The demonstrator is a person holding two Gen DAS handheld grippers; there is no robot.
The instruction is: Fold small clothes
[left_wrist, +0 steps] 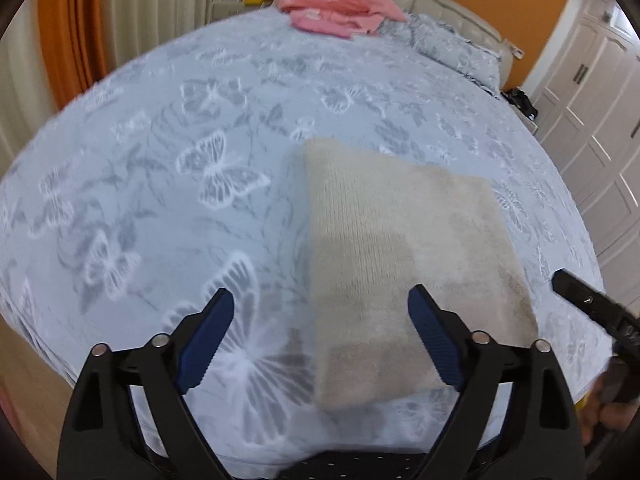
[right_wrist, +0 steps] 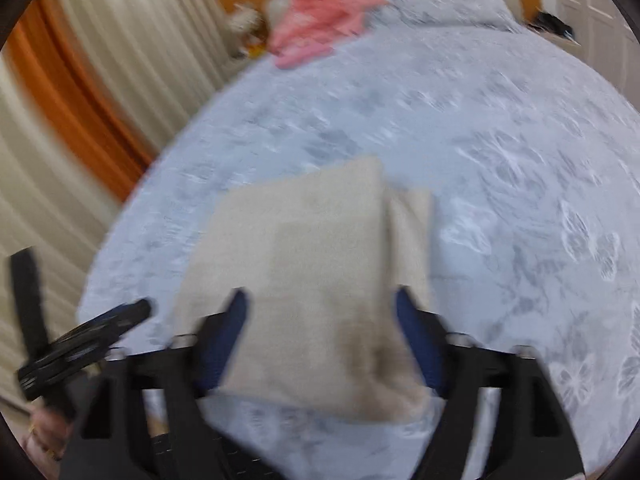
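Note:
A beige knitted garment (left_wrist: 400, 248) (right_wrist: 312, 272) lies folded into a flat rectangle on the bed, near its front edge; in the right wrist view a narrower layer shows along its right side. My left gripper (left_wrist: 320, 296) hovers open over the garment's near left edge, its blue pads (left_wrist: 208, 340) wide apart and gripping nothing. My right gripper (right_wrist: 322, 294) is open too, above the garment's near end, with the cloth lying flat beneath the spread fingers. Each gripper's black finger shows at the edge of the other view, the right gripper (left_wrist: 592, 304) and the left gripper (right_wrist: 100, 328).
The bed has a pale blue butterfly-print cover (left_wrist: 180, 160) (right_wrist: 500, 160). A pile of pink clothes (left_wrist: 336, 4) (right_wrist: 320, 20) sits at the head end beside a pillow (left_wrist: 452, 44). Curtains (left_wrist: 80, 20) hang on the left, white wardrobe doors (left_wrist: 600, 120) stand on the right.

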